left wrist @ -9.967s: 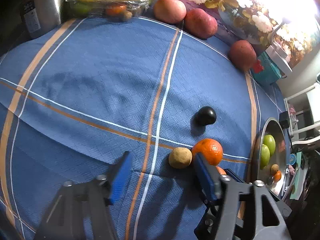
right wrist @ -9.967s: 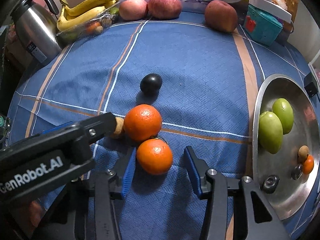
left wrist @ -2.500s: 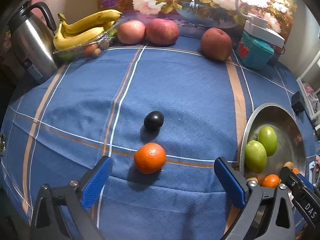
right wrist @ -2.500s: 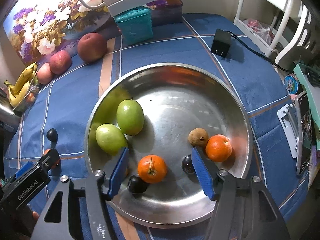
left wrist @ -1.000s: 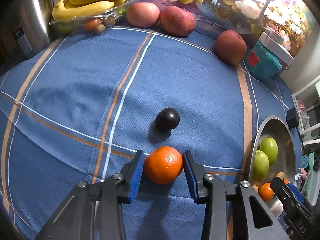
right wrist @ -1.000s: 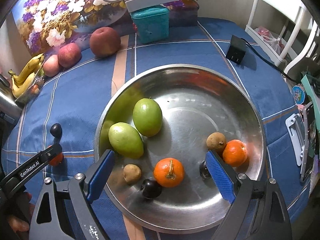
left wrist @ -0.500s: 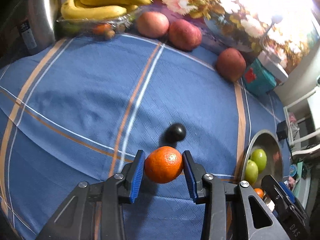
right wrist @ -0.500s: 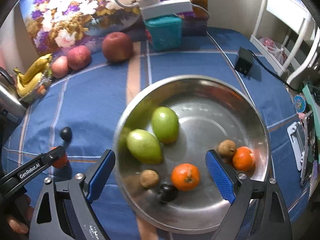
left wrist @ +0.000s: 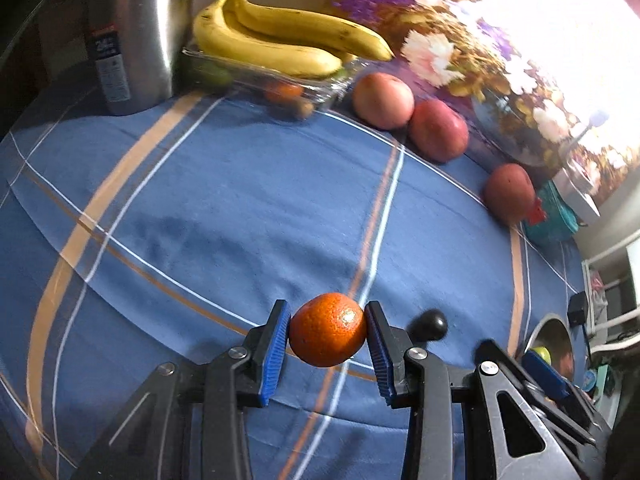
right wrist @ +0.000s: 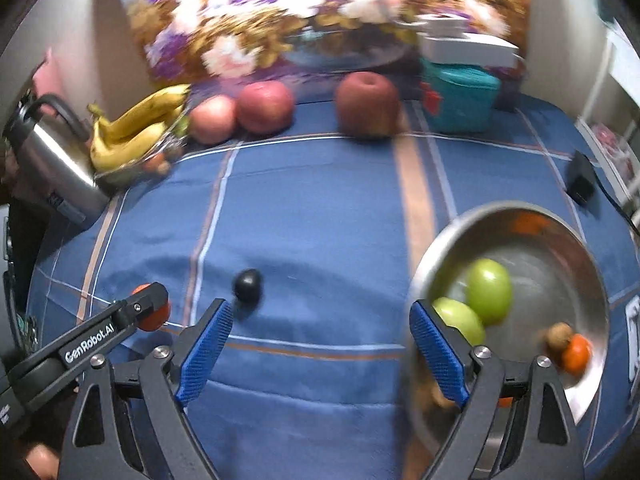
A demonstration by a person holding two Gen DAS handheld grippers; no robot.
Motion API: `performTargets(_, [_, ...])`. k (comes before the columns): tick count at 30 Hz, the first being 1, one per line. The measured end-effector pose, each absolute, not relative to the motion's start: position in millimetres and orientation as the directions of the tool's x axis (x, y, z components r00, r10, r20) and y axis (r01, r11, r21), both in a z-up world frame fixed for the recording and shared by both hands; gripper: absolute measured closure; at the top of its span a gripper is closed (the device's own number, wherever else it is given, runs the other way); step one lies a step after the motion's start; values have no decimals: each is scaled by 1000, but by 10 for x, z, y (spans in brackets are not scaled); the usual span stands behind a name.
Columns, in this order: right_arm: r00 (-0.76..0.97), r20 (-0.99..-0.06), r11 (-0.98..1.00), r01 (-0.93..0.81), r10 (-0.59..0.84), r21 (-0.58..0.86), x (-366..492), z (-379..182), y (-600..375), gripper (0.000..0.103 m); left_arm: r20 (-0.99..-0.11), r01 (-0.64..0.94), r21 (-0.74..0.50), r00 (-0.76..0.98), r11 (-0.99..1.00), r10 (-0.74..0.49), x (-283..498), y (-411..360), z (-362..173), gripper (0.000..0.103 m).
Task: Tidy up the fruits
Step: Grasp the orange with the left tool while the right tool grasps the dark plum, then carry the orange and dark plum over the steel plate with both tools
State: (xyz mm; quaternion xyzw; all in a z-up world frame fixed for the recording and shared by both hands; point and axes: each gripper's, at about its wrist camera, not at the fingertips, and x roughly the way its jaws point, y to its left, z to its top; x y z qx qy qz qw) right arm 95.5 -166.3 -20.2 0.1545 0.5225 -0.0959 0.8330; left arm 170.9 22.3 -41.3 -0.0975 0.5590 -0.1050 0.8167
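Observation:
My left gripper (left wrist: 326, 330) is shut on an orange (left wrist: 327, 329) and holds it above the blue tablecloth; it also shows at the left of the right wrist view (right wrist: 150, 307). A small black fruit (left wrist: 429, 325) lies on the cloth just right of it, and shows in the right wrist view (right wrist: 248, 284). My right gripper (right wrist: 320, 340) is wide open and empty over the cloth, between the black fruit and the steel bowl (right wrist: 576, 240). The bowl holds two green fruits (right wrist: 489, 290), a small orange (right wrist: 576, 353) and a brown fruit (right wrist: 559, 334).
At the back stand three red apples (right wrist: 366, 104), bananas on a clear tray (right wrist: 136, 126), a steel kettle (right wrist: 52, 166) and a teal box (right wrist: 460, 98). A black adapter with cable (right wrist: 580, 178) lies at the right.
My left gripper has lifted the orange off the cloth and swung left. My right gripper, still open, has swung left from over the bowl toward the black fruit.

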Motion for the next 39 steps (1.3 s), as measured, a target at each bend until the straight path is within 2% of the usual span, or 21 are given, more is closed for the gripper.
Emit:
performTargets(2, [427,-904,942,297,18,159,1074,-270,-1530,26,-892,54,-282,354,958,-283,1751,245,-433,62])
performTargets(8, [390,-920,956,252,43,151,1370,-461,-1283,41,-891,37,-300,345,953,-293,1801,265,-491,62])
performTargets(13, [357,-933,957,250,50,147,1486,-600,-1240,51,-892,35,-305,340,952,-298,1793,276,-504,62])
performTargets(24, [340,-938,957,247,64,155,1563,-759,-1202,64,-893,29,-308,335,951,-300,1811,285,-527,62])
performTargets(28, [343,-936,955,238,85,174,1564,-797,-1194,76,-895,26,-302,335,953,-293,1807,276,-524,62])
performTargets(39, [377,-921,947,244,103,206,1365,-625,-1289,77,-882,94,-290,360,952,-304,1657,59,-302,62])
